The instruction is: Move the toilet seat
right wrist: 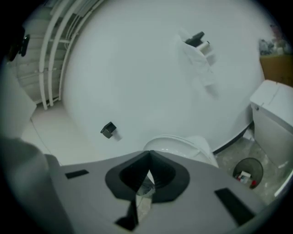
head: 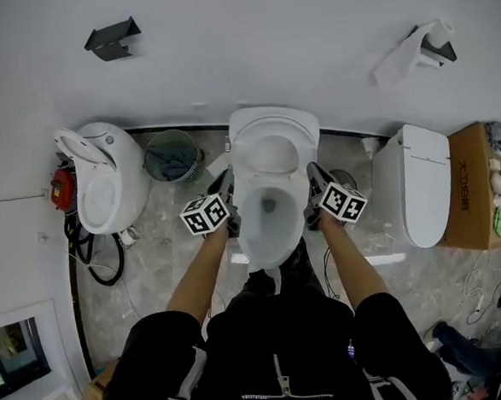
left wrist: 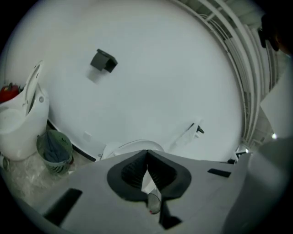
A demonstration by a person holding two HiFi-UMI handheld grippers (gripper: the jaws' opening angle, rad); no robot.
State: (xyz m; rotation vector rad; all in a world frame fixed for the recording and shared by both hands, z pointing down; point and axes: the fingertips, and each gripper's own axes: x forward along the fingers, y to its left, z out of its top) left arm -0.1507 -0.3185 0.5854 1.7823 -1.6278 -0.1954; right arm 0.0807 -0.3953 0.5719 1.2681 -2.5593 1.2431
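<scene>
White wall (head: 265,40), 10 to 2 o'clock, bearing a black bracket (head: 111,40) at 11 and paper holder (head: 424,46) at 1; grey marbled floor (head: 155,236); cardboard box (head: 468,184) at 3.

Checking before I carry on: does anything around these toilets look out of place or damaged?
No spill or breakage shows. A strip of paper hangs loose and crumpled from the wall holder, and a black hose lies looped on the floor beside the left toilet.

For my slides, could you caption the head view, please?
Left gripper and right gripper, shut, flank the middle toilet.
</scene>
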